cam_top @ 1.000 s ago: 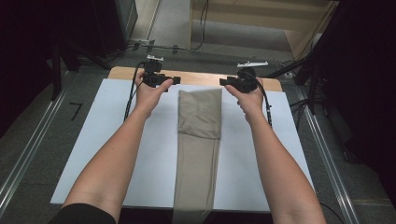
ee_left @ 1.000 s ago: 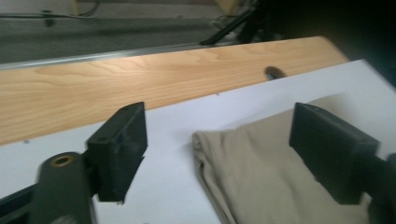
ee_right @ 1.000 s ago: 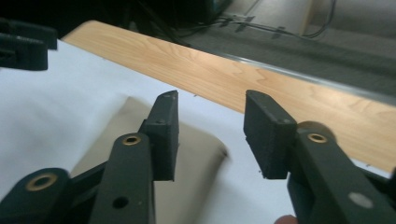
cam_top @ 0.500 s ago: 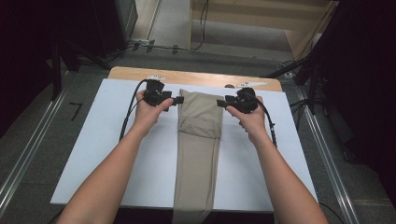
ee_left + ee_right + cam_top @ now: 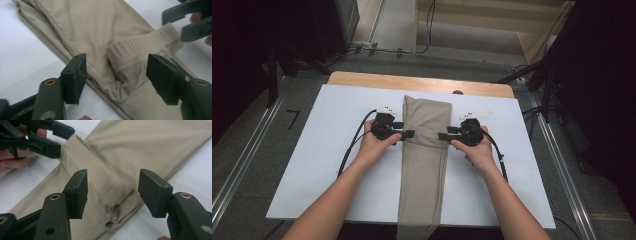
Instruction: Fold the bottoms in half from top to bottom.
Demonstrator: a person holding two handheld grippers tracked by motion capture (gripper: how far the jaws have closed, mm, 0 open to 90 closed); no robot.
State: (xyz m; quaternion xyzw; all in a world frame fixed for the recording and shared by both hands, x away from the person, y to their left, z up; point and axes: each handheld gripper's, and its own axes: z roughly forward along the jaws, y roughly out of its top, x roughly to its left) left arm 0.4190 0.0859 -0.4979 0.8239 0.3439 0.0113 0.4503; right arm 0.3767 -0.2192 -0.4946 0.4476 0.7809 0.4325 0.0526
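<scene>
Folding in progress: a person brings two hand-held grippers in on a pair of beige trousers (image 5: 424, 145) lying lengthwise down a white board (image 5: 312, 150). The top portion is already doubled over, its ribbed waistband (image 5: 140, 47) now lying across the middle of the garment.

The left gripper (image 5: 408, 134) stands at one end of that band, the right gripper (image 5: 444, 135) at the other. The left jaws have just been closing and the right jaws opening — both sets stand about half wide, the bunched fold corner lying between the pads, which are not yet pressing on it.

The step in hand looks like a release or re-grip at the fold's two corners. The next move likely calls for both pairs of pads acting together, so the edge stays square.

Bare board lies outward of each gripper — ample room to draw back sideways. Beyond the fingertips the doubled cloth runs on toward the wooden table edge (image 5: 362, 78).
</scene>
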